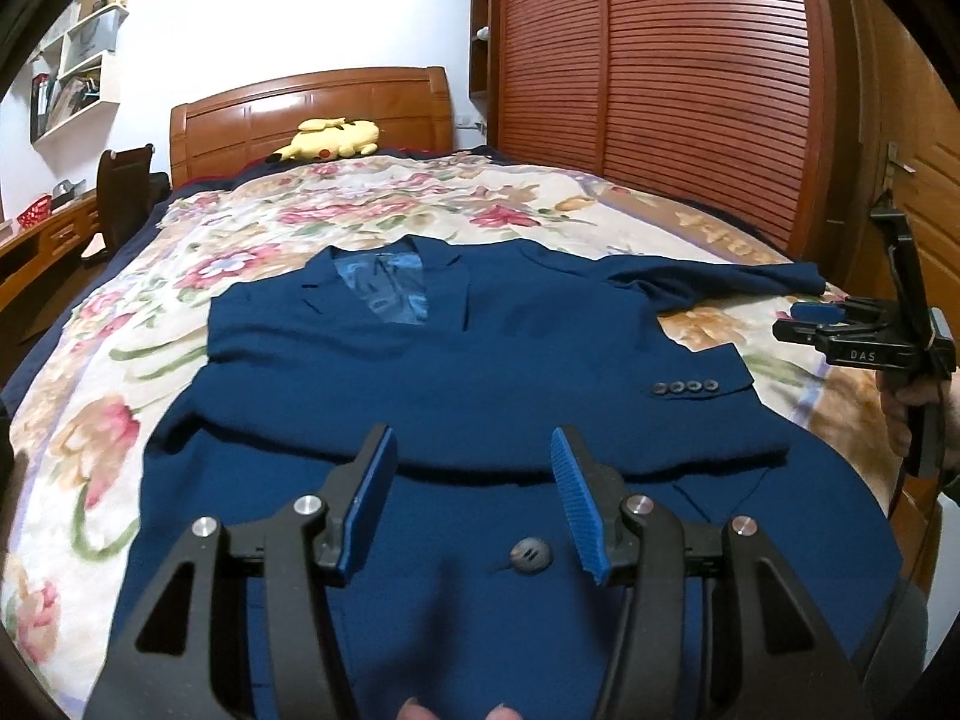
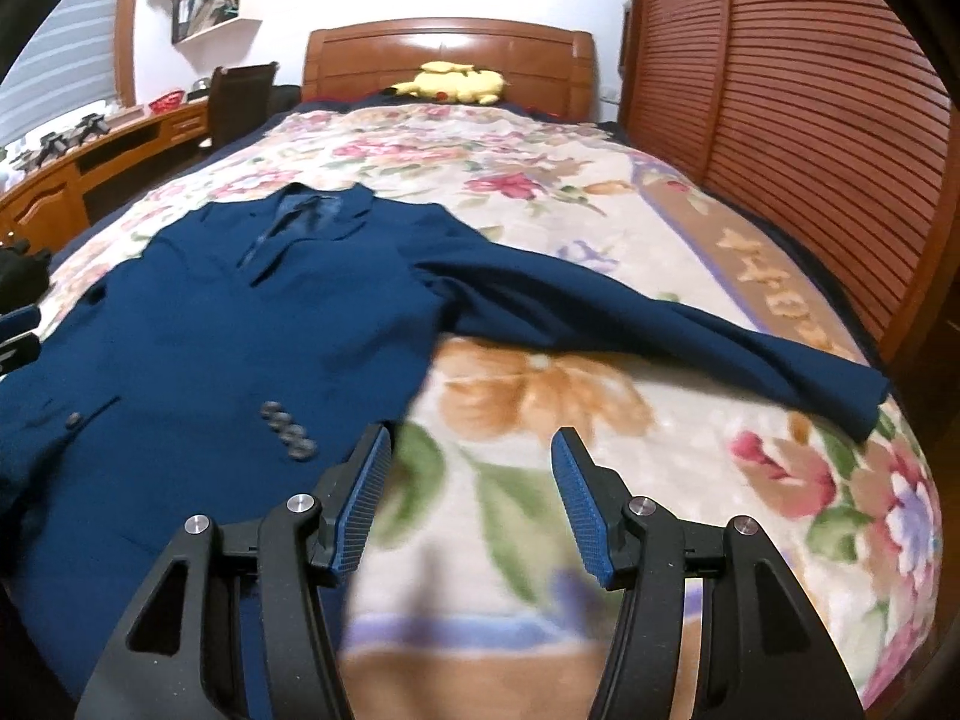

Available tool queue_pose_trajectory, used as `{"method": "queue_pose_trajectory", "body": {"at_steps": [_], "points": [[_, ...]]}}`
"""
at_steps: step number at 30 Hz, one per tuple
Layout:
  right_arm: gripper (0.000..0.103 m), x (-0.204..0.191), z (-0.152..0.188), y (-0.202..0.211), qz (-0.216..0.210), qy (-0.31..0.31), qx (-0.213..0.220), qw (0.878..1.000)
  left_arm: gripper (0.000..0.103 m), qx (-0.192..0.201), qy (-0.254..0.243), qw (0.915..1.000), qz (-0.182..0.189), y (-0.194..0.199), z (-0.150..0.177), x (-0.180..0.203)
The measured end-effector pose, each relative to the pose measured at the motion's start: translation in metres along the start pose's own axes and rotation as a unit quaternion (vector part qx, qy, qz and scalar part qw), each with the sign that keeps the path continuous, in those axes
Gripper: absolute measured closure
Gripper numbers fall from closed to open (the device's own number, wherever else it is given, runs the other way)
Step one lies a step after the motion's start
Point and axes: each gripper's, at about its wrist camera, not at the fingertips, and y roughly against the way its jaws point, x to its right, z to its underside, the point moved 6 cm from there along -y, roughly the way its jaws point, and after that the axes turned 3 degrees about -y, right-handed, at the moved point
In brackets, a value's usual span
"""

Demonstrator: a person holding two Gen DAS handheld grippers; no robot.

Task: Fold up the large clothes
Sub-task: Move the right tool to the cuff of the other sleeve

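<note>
A dark blue suit jacket lies face up on the bed, collar toward the headboard. One sleeve is folded across its chest, the cuff with several buttons lying near the jacket's right side. The other sleeve stretches out flat to the right, its cuff near the bed's edge. My left gripper hovers open over the jacket's lower front, above a single button, with nothing between its fingers. My right gripper is open over bare blanket between the jacket's body and the outstretched sleeve, and holds nothing.
The floral blanket covers the whole bed. A yellow plush toy lies by the wooden headboard. A slatted wardrobe stands along the right side, and a desk with a chair along the left.
</note>
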Motion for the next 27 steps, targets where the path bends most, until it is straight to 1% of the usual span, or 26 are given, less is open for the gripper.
{"method": "queue_pose_trajectory", "body": {"at_steps": [10,13,19,21,25,27], "points": [[0.046,0.066,-0.005,-0.016,0.04,-0.023,0.002,0.999,0.05,-0.004,-0.004,1.0,-0.001,-0.017,-0.005,0.012],[0.046,0.086,-0.012,-0.018,0.047,-0.026,0.012,0.998,0.05,-0.009,-0.008,0.9999,-0.001,-0.023,-0.004,0.015],[0.04,0.134,-0.03,-0.022,0.078,-0.036,0.017,0.996,0.05,-0.014,-0.006,0.9999,0.004,-0.029,-0.003,0.018],[0.037,0.153,-0.036,-0.022,0.097,-0.036,0.019,0.994,0.05,-0.019,-0.009,0.9998,0.002,-0.032,-0.001,0.019],[0.037,0.192,-0.042,-0.026,0.128,-0.048,0.012,0.991,0.05,-0.03,-0.01,0.9994,0.012,-0.037,0.001,0.021],[0.037,0.213,-0.042,-0.029,0.14,-0.065,0.005,0.988,0.05,-0.033,-0.011,0.9993,0.013,-0.039,0.001,0.022]]}}
